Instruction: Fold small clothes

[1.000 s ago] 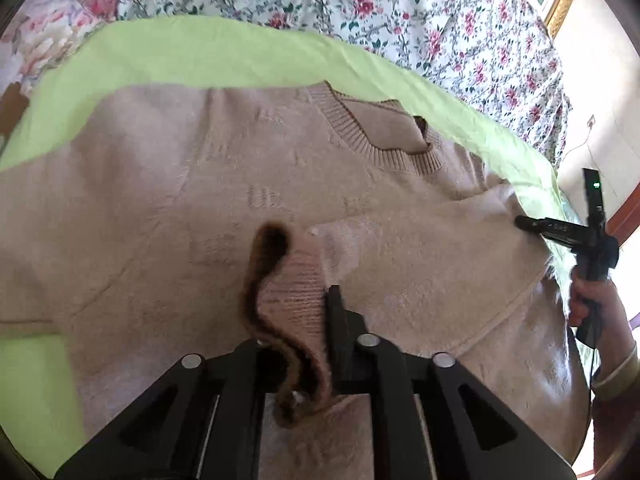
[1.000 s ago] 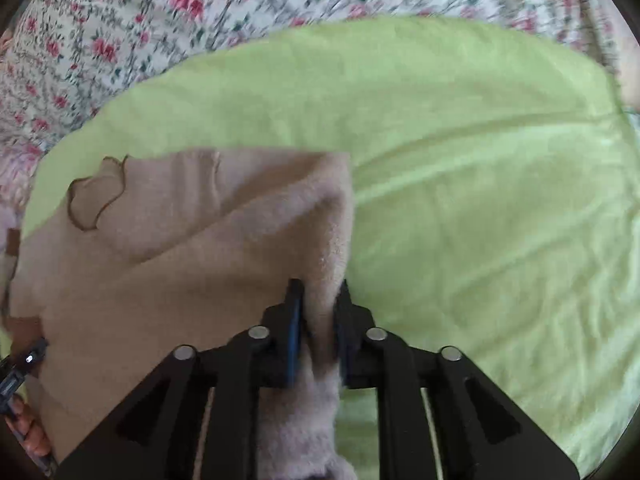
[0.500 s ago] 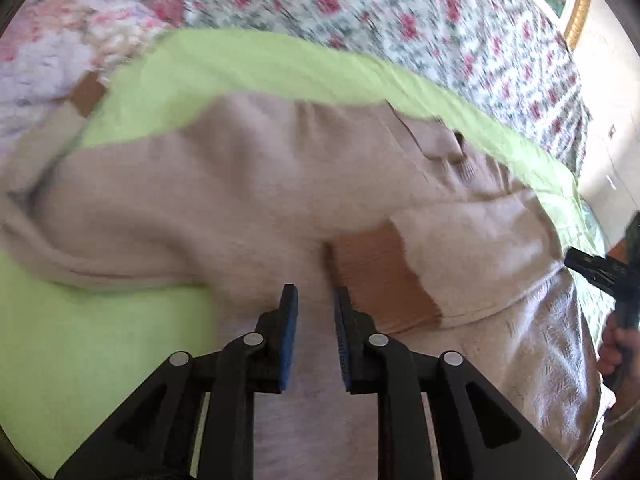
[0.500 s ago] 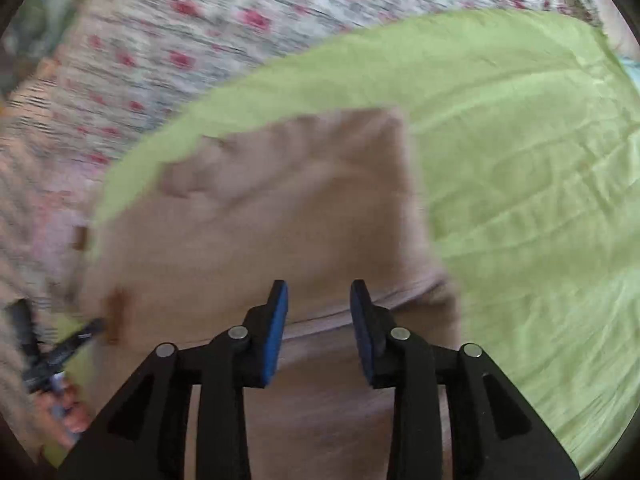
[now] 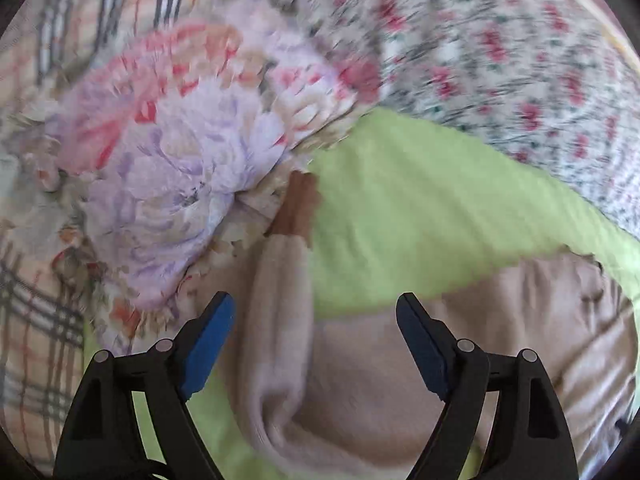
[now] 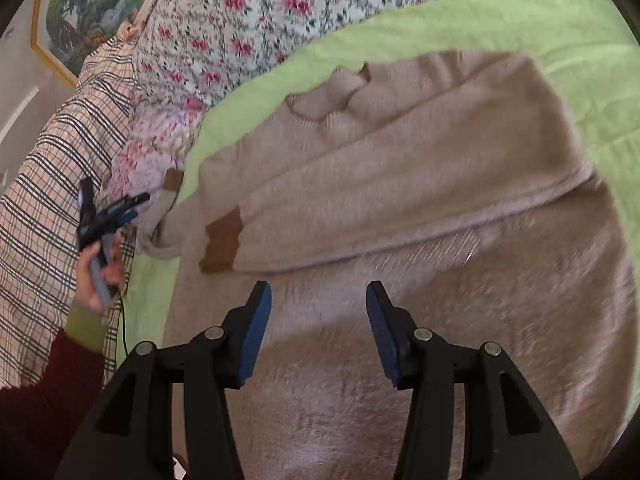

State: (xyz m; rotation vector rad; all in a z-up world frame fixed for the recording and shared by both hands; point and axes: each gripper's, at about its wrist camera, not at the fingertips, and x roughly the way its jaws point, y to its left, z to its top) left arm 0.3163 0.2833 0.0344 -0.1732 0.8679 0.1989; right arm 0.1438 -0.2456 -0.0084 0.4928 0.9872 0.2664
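A beige knit sweater lies on a lime green towel. One sleeve is folded across its chest, its brown cuff lying flat. The other sleeve stretches off the sweater's left side, its brown cuff at the towel's edge. My left gripper is open and empty, its jaws either side of that sleeve. It also shows in the right wrist view, held in a hand. My right gripper is open and empty above the sweater's lower body.
A floral pillow lies against the towel's left edge by the loose cuff. A flowered bedspread and a plaid cover surround the towel. A framed picture hangs on the far wall.
Both grippers let go of the sweater and opened wide. The right sleeve now lies folded across the chest. My left gripper swung left to the other sleeve; my right pulled back.
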